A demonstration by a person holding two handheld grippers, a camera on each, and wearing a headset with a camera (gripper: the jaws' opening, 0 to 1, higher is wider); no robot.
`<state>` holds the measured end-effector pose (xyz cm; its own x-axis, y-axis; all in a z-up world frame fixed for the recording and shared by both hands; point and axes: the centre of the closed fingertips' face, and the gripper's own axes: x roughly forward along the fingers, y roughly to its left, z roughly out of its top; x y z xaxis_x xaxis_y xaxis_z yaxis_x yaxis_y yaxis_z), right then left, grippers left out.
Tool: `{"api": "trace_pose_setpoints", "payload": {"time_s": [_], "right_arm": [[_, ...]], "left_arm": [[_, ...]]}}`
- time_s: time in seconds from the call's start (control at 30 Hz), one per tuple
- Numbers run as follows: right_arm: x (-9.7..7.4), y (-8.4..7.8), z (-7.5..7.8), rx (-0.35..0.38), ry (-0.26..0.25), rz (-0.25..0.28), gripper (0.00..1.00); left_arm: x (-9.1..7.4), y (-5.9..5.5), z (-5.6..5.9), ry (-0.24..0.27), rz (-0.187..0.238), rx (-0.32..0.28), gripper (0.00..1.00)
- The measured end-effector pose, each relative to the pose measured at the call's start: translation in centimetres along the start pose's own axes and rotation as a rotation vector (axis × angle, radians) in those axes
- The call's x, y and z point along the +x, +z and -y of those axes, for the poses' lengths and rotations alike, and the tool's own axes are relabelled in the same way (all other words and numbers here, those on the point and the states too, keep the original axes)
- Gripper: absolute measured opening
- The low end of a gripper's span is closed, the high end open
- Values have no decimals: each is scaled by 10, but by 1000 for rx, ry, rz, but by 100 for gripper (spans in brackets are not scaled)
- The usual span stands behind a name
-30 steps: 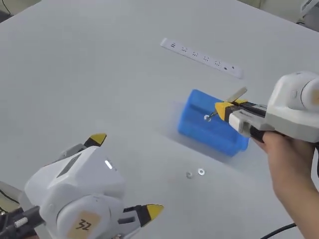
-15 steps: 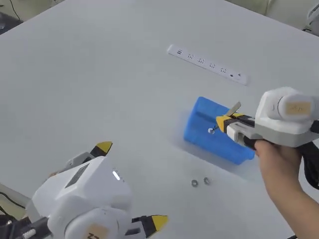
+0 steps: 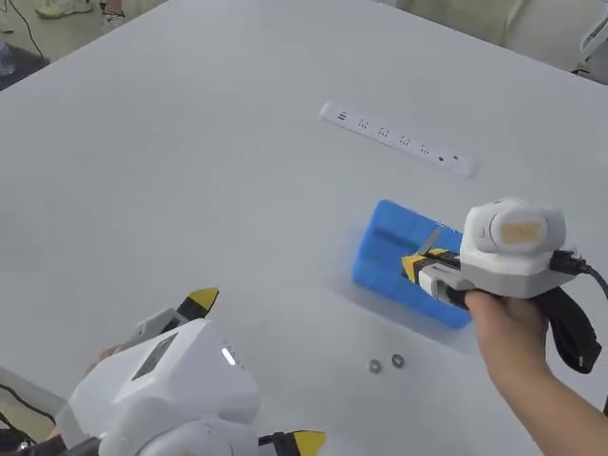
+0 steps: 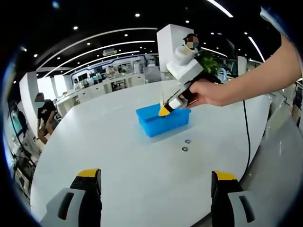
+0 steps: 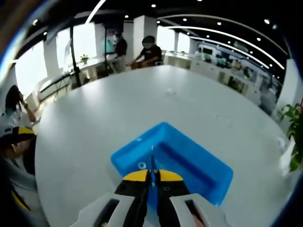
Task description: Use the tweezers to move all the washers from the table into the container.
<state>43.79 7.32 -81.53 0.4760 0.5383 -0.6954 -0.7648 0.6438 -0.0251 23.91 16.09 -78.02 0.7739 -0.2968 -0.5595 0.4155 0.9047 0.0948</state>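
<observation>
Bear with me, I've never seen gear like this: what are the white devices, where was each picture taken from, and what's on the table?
There is no robot here: a person holds a hand-held gripper in each hand. The head view comes from a headset camera looking down at the table. The two round pictures come from cameras riding on each gripper, looking along its jaws. The right hand-held gripper is shut on tweezers, with the tips over a blue container; one washer lies inside it by the tips. The left hand-held gripper is open and holds nothing. Two washers lie on the table near the container, and a power strip lies farther off.
</observation>
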Motion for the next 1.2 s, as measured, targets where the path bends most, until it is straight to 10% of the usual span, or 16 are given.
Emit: {"api": "trace_pose_setpoints", "payload": {"time_s": [0.07, 0.8, 1.2], "right_arm": [[3, 5, -3, 18, 15, 57, 2], [-3, -1, -4, 14, -15, 0, 3], [-21, 11, -3, 57, -9, 60, 3]], "left_arm": [[0, 0, 0, 2, -1, 3, 99], [-3, 2, -2, 15, 6, 16, 99], [-4, 2, -1, 16, 4, 30, 99]]}}
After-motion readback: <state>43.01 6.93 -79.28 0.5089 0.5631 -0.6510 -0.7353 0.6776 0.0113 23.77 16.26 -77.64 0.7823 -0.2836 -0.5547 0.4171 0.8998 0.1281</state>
